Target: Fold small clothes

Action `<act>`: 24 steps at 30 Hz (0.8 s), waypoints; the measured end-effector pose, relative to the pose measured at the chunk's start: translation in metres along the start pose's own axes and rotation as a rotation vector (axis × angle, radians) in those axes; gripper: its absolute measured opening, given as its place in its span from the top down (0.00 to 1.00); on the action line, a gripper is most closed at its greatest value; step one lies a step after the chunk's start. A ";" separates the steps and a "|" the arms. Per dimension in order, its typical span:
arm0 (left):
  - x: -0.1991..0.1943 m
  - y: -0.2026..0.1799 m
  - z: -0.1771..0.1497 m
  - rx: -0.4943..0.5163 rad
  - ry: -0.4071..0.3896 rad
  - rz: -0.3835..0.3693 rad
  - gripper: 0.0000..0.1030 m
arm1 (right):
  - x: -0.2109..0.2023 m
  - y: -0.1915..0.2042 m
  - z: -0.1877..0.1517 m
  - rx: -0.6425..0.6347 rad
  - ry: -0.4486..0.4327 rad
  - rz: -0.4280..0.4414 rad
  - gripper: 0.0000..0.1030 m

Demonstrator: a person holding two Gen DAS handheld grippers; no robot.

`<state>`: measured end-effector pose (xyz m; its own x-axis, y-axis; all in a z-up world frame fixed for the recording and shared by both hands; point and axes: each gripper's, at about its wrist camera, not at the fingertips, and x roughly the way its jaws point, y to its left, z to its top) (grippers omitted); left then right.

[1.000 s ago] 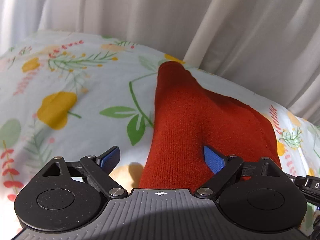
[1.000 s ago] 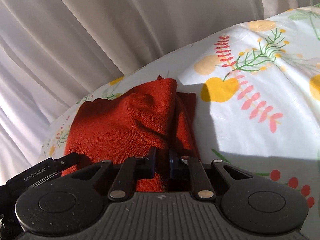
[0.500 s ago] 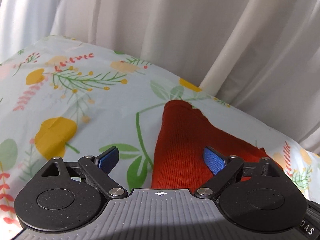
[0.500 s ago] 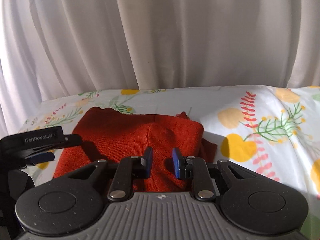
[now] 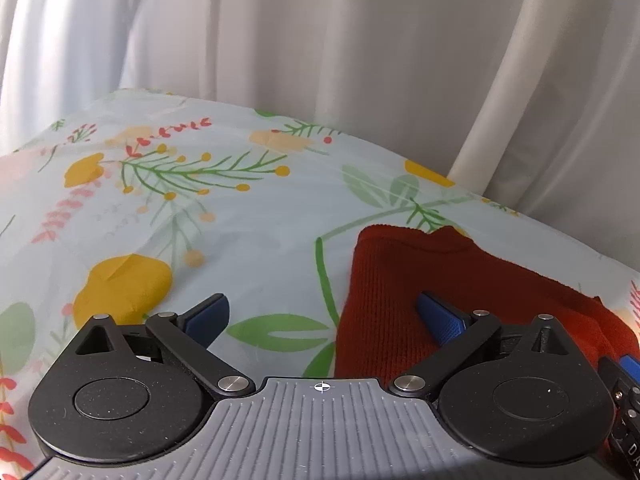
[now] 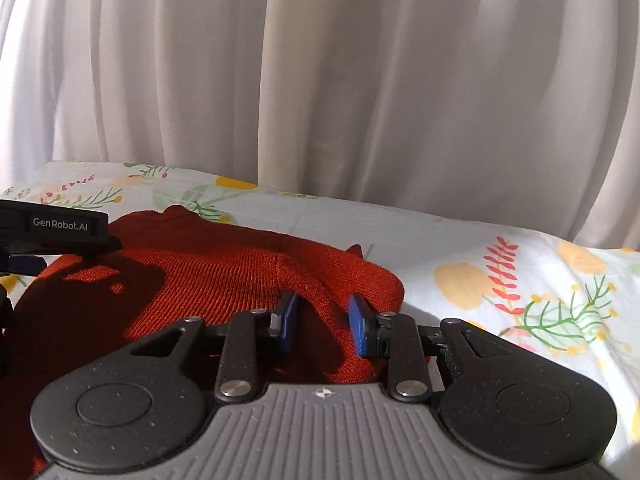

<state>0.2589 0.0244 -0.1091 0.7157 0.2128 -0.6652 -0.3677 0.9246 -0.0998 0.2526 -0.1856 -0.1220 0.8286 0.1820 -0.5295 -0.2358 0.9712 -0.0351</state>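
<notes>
A floral sheet covers the soft, bulging surface across the lower half of both views. Its ground is pale, almost white, printed with yellow blossoms, green leaves and sprigs, and small coral-red fronds. Faint creases run through the fabric, and in the right wrist view sunlight brightens its right part while the far left lies in shade. Behind the sheet hangs a white curtain, falling in long vertical folds that fill the upper half of both views and meet the sheet's far edge.
</notes>
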 end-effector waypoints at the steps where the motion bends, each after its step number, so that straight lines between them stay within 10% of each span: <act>1: -0.002 0.000 0.001 -0.002 0.007 -0.001 0.00 | 0.000 -0.001 0.001 0.003 0.005 0.003 0.75; 11: -0.100 0.036 -0.046 -0.090 0.108 -0.082 0.01 | -0.107 -0.021 -0.022 0.077 0.110 0.149 0.73; 18: -0.119 0.022 -0.059 0.018 0.156 -0.008 0.00 | -0.112 -0.028 -0.036 0.123 0.208 0.147 0.64; 22: -0.135 0.010 -0.072 0.119 0.217 0.027 0.00 | -0.136 -0.020 -0.037 0.088 0.329 0.151 0.28; 24: -0.141 0.009 -0.080 0.143 0.253 0.025 0.00 | -0.148 -0.017 -0.046 0.090 0.404 0.176 0.26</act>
<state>0.1072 -0.0230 -0.0759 0.5300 0.1669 -0.8314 -0.2826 0.9592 0.0124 0.1108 -0.2361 -0.0820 0.5112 0.2882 -0.8097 -0.2952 0.9436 0.1495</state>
